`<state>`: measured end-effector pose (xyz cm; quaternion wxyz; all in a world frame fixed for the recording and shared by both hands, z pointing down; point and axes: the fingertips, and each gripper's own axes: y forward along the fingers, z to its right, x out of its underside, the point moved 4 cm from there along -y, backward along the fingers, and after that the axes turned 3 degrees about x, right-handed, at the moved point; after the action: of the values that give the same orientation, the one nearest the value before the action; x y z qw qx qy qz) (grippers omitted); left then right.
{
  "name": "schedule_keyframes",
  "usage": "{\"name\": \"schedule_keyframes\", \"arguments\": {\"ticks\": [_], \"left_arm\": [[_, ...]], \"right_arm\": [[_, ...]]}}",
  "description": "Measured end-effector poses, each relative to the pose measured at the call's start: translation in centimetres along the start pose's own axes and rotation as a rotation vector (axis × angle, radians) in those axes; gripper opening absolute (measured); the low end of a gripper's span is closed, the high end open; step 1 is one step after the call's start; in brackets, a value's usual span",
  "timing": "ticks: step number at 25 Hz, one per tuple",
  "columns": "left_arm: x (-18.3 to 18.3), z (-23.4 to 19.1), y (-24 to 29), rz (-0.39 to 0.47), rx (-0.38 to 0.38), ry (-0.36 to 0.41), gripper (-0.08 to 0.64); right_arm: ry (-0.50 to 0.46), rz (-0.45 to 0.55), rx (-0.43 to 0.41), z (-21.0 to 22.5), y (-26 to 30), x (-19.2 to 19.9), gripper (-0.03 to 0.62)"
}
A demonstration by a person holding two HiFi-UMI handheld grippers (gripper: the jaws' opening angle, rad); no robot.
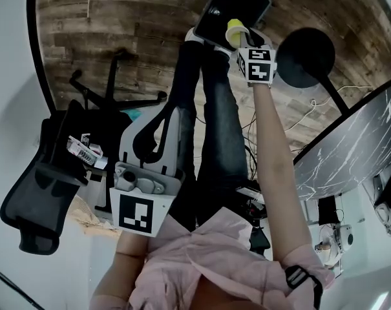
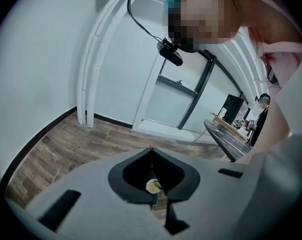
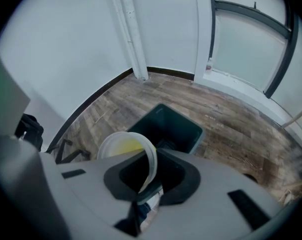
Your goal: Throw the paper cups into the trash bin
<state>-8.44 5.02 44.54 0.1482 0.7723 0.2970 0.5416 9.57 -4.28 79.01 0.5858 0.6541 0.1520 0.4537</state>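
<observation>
Right gripper (image 3: 147, 181) pinches the paper cup (image 3: 122, 145) by its rim, right above the trash bin (image 3: 183, 117), so the cup can drop straight in. Left gripper (image 2: 151, 151) is pressed together and empty, well back from the bin, out of the way.

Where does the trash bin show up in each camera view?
Head view: trash bin at top centre, beneath the paper cup in the right gripper.
Left gripper view: not in it.
Right gripper view: trash bin at centre, just beyond the cup's rim.
Shared landmark: the wood floor.
</observation>
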Motion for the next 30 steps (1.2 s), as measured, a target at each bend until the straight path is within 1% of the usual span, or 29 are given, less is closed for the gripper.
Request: {"name": "schedule_keyframes", "arguments": {"ticks": [9,18,24,28,30], "left_arm": [[-0.1,1.3,0.9,-0.003,0.01,-0.003,0.017],[-0.1,1.1,0.9,0.002,-0.008,-0.014,0.017],[-0.2,0.8,0.2,0.025,-0.025,-0.031,0.017],[0.6,0.2,-0.4,0.03,-0.048,-0.059,0.016],[1.2,-0.4,-0.5,0.03,-0.044,-0.062,0.015]], "right_arm": [[0.038,-0.004,-0.029,0.3,-0.1,-0.1,0.048],[0.031,-0.006,-0.038,0.0,0.3,-0.6,0.048],[-0.011,-0.013,-0.052,-0.8,0.5,-1.1,0.048],[-0.06,-0.022,-0.049,-0.8,1.4,-1.1,0.048],[-0.085,-0.024,-0.037,-0.7,1.9,-1.1,0.048]]}}
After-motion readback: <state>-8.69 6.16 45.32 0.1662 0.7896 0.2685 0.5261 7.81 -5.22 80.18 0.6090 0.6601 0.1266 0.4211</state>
